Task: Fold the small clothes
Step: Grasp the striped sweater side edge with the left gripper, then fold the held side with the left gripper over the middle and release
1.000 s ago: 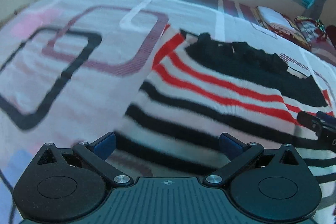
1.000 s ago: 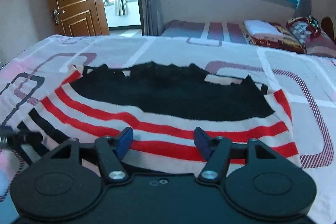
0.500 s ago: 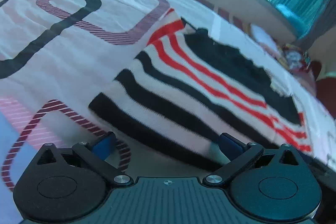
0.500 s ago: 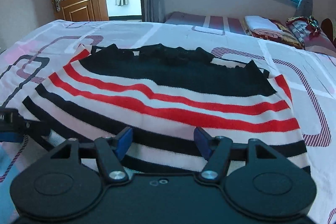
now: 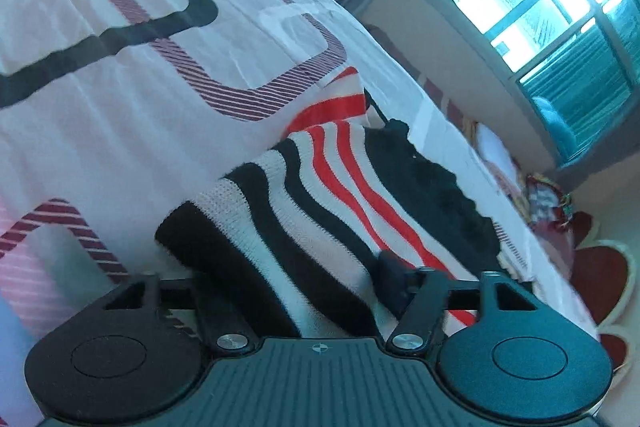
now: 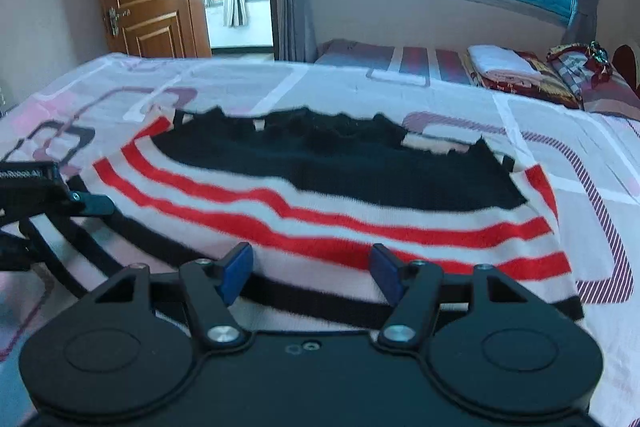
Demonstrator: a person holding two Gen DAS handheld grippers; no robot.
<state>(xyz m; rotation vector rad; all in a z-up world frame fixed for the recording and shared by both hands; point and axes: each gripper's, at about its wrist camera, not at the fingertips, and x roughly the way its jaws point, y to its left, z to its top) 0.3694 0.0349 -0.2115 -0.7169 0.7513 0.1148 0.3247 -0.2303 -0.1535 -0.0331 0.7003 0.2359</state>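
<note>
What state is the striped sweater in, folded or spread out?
Mostly spread. The striped sweater lies flat across the bed, but its near left corner is lifted between the left gripper fingers.

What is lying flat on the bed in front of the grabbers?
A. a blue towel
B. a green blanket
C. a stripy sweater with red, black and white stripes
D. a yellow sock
C: the sweater spread on the bed shows red, black and white stripes, and the right gripper hangs open just over its near edge.
</note>
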